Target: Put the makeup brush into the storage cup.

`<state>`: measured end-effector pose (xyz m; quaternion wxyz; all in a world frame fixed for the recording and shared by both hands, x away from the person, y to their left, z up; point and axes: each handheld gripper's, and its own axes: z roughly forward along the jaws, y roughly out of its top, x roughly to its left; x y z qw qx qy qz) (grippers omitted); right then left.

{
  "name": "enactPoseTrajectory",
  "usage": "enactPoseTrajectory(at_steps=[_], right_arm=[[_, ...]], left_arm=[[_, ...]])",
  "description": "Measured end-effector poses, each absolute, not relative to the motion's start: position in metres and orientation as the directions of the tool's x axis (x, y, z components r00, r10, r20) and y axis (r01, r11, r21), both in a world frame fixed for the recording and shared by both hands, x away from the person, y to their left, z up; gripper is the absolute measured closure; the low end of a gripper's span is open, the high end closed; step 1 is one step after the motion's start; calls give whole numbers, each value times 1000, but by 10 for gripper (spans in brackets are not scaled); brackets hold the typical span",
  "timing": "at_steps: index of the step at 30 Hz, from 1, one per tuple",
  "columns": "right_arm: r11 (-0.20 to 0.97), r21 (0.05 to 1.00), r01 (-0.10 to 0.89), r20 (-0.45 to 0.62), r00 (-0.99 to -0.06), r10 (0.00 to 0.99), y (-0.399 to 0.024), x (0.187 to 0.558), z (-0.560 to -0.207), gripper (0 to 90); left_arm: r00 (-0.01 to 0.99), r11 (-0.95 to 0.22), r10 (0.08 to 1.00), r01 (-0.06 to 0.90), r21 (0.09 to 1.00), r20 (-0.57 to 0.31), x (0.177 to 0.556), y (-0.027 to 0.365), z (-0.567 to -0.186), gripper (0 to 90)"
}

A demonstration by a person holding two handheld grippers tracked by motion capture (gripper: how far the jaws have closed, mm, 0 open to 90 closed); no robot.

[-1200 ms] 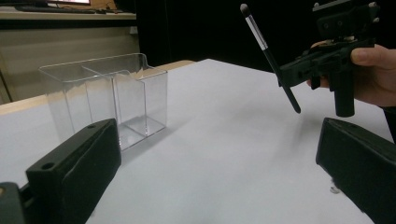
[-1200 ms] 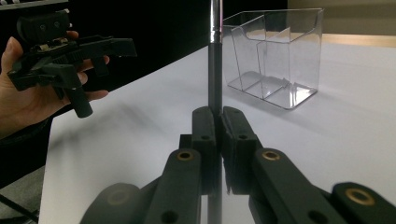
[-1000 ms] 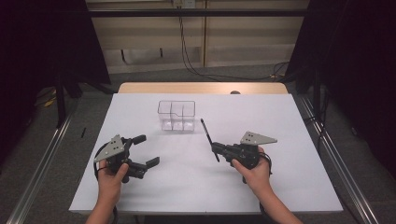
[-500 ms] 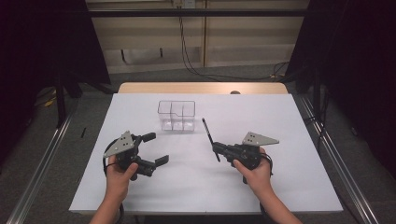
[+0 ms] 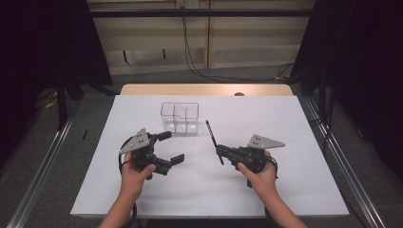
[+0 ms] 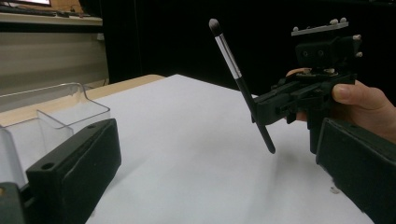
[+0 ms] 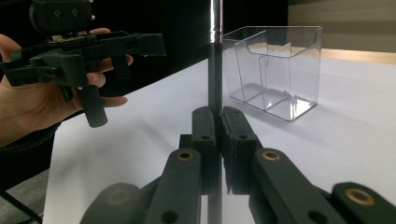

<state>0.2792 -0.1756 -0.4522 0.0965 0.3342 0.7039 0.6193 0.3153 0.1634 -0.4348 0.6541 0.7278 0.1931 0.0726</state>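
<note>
A slim black makeup brush (image 5: 212, 137) with a silver ferrule stands tilted above the white table, its bristle tip up and away from me. My right gripper (image 5: 219, 151) is shut on its lower handle; in the right gripper view the two jaws pinch the brush (image 7: 215, 60) from both sides. My left gripper (image 5: 173, 147) hovers at the left with its jaws wide apart and nothing between them. In the left gripper view the brush (image 6: 238, 79) leans ahead of the open jaws. A clear compartmented organizer (image 5: 179, 116) sits behind both grippers.
White table sheet (image 5: 285, 190) covers the work area, with a wooden strip (image 5: 204, 89) at its far edge. Metal rails run down both sides. The organizer (image 7: 273, 65) has nothing in its compartments. A person's left hand (image 7: 28, 102) holds the other gripper.
My left gripper has moved right, toward the table's middle, still open. The right gripper and the brush have stayed where they were.
</note>
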Motion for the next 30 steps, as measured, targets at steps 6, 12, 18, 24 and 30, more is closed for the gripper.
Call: enactPoseTrajectory(at_steps=[6,12,18,24,30], right_arm=[[10,937,350,278,-761,586,-175,279,-452,848],[14,940,342,270,-766,583,-175,278,-452,848],[13,939,343,274,-772,573,-174,278,-451,848],[13,941,337,270,-777,569,-174,278,-451,848],[13,941,338,272,-777,568,-174,278,-452,848]], left_arm=[[918,-74,366,194,978,-155,317,152,-435,0],[926,-86,346,192,978,-152,319,145,-434,0],[930,-93,336,192,977,-151,320,137,-433,0],[931,-93,327,202,975,-162,322,130,-433,0],[934,-109,318,205,973,-161,323,122,-433,0]])
